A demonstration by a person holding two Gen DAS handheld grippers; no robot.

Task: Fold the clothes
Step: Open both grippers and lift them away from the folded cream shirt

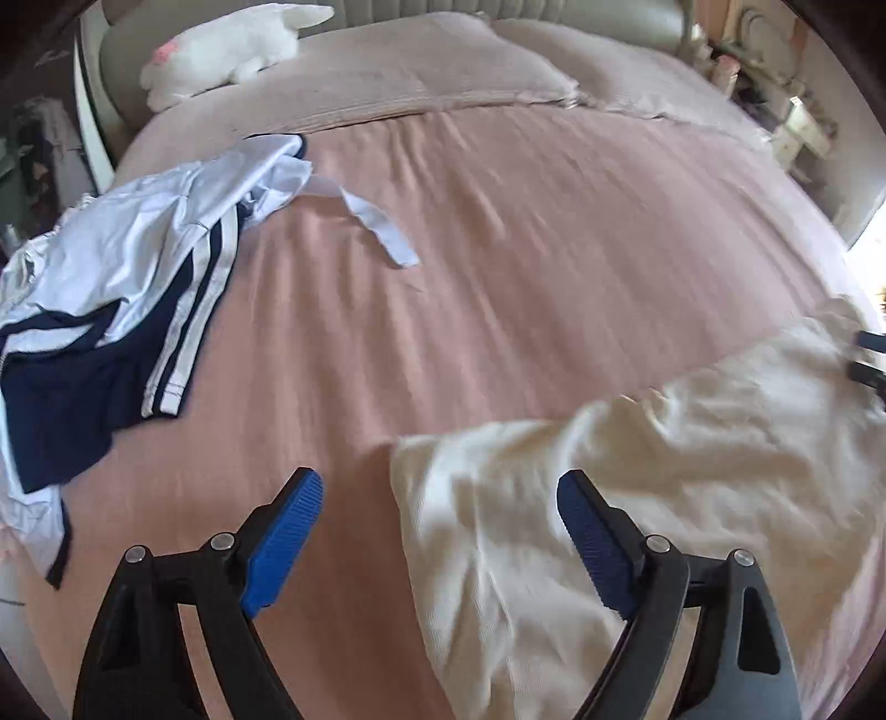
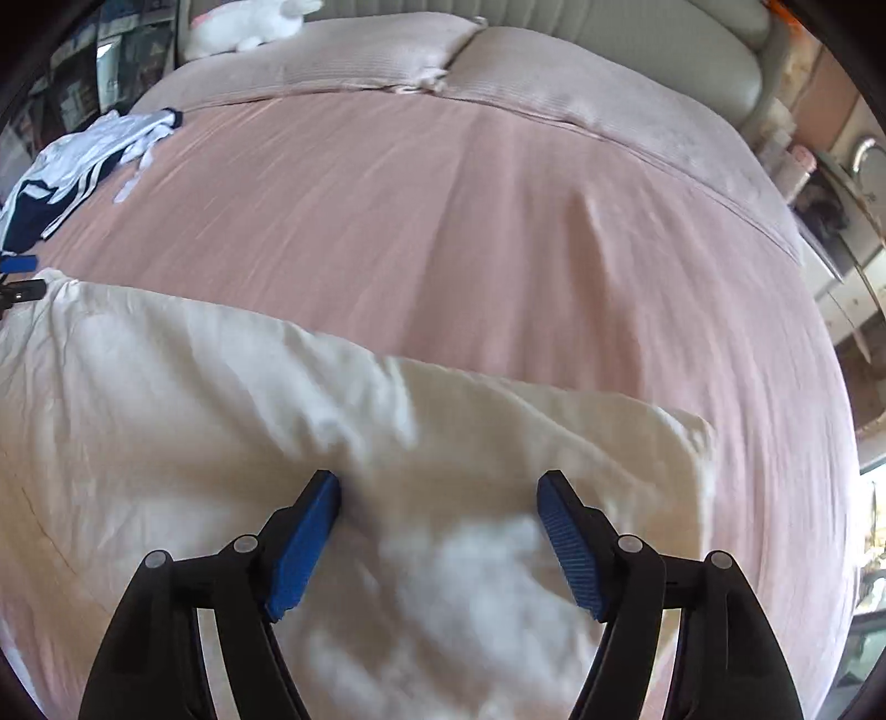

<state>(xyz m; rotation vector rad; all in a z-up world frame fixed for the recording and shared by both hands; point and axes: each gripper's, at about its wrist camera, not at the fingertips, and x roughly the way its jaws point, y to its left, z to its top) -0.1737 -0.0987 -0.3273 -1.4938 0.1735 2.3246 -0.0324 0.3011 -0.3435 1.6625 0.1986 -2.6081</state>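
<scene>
cream garment (image 2: 343,443) lies spread on the near part of the pink bed (image 2: 443,221). left hand-held gripper (image 1: 440,545) and right hand-held gripper (image 2: 437,545) both hang released above it, grasping nothing. folding seems barely begun; next, pinch an edge.

A bed cover (image 1: 498,232) spreads across both views, with two pillows (image 1: 432,72) side by side at its far end against a headboard (image 2: 637,44). A plush toy (image 1: 221,50) lies on the left pillow. A striped garment (image 1: 111,277) lies crumpled on the left part of the cover, a loose strap (image 1: 376,221) trailing from it toward the middle. A second, plain garment (image 2: 277,415) lies across the near edge of the bed, well apart from the striped one. The left gripper (image 1: 440,498) hangs above this garment's left end, and the right gripper (image 2: 437,493) above its right part. Cluttered furniture (image 2: 830,221) stands to the right of the bed.
</scene>
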